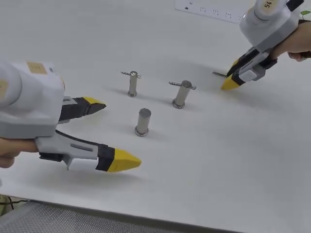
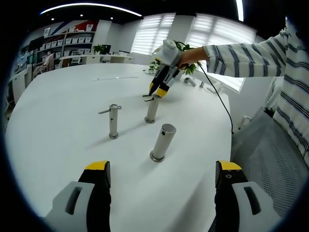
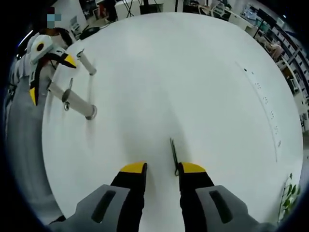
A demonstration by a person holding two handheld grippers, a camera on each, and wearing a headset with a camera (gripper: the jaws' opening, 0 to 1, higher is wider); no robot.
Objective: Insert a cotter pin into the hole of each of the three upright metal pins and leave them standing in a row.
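Cotter pin (image 3: pixel 172 152) lies flat on the white table (image 1: pixel 218 160), one end at the inner edge of a jaw of the right gripper (image 3: pixel 162 167). We see those jaws partly apart and not pinching it. The far metal pin (image 1: pixel 132 83) and the right metal pin (image 1: pixel 182 93) carry cotter pins. The near metal pin (image 1: pixel 143 121) is bare. Left gripper (image 1: pixel 119 132) gapes wide, empty, beside it.

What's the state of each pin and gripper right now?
left gripper: open, empty.
right gripper: open, jaws either side of the loose cotter pin.
loose cotter pin: flat on the table, not gripped.
back-left metal pin: upright, cottered.
right metal pin: upright, cottered.
front metal pin: upright, not cottered.
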